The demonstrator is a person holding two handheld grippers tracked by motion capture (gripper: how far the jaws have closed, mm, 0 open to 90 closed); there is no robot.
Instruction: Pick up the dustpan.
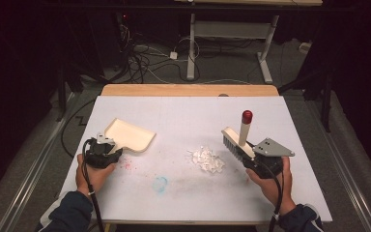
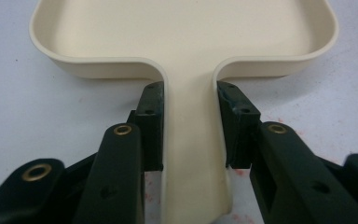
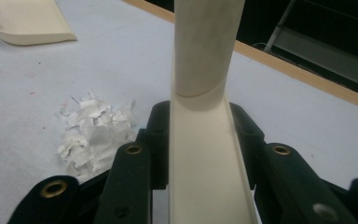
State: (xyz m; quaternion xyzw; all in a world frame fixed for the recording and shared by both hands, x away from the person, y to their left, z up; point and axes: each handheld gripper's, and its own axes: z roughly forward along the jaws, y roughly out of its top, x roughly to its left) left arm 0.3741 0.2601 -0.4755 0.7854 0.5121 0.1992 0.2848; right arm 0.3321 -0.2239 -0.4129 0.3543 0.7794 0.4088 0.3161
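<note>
High view: left gripper (image 1: 107,147) pinches the dustpan (image 1: 130,135) handle, right gripper (image 1: 252,155) pinches the brush (image 1: 235,143). Next, I think, sweep the paper bits (image 1: 206,160), lying beside the brush, into the pan.

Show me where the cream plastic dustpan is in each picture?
High view: the cream plastic dustpan lies left of centre on the white table, its handle in the left gripper.
Left gripper view: it spans the top; its handle runs down between the closed jaws.
Right gripper view: its corner sits at top left.
Shared landmark: the pile of torn white paper scraps, right of the dustpan.
</note>
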